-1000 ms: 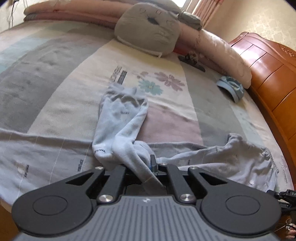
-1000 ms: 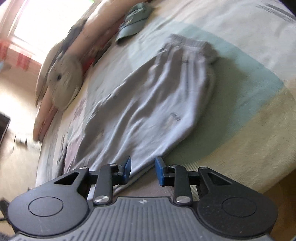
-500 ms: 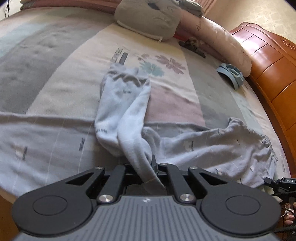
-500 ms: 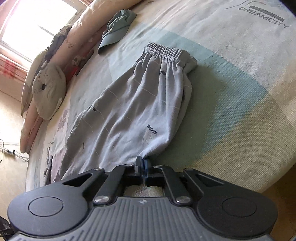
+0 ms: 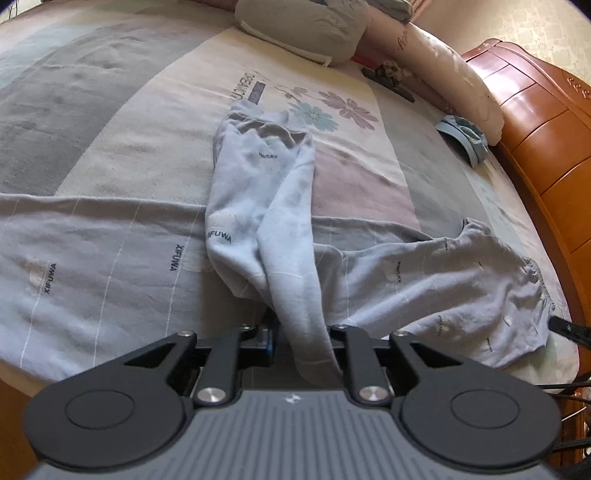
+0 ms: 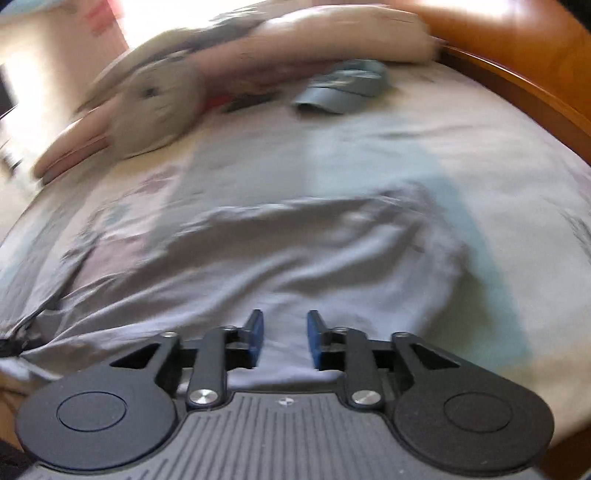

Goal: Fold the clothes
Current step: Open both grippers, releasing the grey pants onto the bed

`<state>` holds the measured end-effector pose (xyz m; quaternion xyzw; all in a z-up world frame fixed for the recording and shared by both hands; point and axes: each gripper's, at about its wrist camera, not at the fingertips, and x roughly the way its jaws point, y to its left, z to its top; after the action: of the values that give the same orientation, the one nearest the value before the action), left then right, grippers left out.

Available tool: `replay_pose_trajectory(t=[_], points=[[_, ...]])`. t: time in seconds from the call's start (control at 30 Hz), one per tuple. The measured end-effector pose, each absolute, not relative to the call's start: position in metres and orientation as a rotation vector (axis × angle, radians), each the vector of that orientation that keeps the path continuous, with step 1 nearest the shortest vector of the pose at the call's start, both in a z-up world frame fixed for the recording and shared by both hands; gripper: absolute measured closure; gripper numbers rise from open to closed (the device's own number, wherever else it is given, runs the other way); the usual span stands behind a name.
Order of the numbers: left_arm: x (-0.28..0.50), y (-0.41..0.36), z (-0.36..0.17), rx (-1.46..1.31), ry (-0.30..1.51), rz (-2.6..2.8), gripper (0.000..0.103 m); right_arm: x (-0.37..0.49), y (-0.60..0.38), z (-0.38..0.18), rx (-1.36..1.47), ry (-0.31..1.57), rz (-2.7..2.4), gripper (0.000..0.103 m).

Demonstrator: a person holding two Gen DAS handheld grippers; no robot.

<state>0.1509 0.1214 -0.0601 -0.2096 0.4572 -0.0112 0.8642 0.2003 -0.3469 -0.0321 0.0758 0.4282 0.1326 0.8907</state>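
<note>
Grey trousers (image 5: 424,280) are spread on the bed (image 5: 110,122), one leg folded back. Left gripper (image 5: 299,343): fingers opening, leg end lying between them, grip released. Right view is blurred: right gripper (image 6: 284,339) fingers opening, nothing between, trousers just beyond.

The bed (image 5: 110,122) wore a sheet of grey, cream, pink and pale blue blocks with printed flowers. On it lay pale grey trousers (image 5: 424,280), 1 leg (image 5: 266,192) folded up toward the pillows. A grey cushion (image 5: 306,29), a long pink bolster (image 5: 443,70) and a blue cap (image 5: 461,133) lay near the wooden headboard (image 5: 546,122).
</note>
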Motion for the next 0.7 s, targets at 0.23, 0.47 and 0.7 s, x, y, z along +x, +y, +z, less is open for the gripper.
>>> replay_pose_trajectory(t=[0.23, 0.47, 0.7], points=[[0.131, 0.135, -0.042, -0.419, 0.951, 0.018, 0.056, 0.21, -0.284, -0.058, -0.086, 0.915, 0.4, 0.066], [0.148, 0.136, -0.026, -0.297, 0.969, -0.03, 0.036, 0.213, -0.271, -0.058, -0.18, 0.913, 0.411, 0.051], [0.132, 0.166, -0.02, -0.381, 0.996, 0.017, 0.035, 0.211, -0.278, -0.061, -0.132, 0.914, 0.421, 0.045]])
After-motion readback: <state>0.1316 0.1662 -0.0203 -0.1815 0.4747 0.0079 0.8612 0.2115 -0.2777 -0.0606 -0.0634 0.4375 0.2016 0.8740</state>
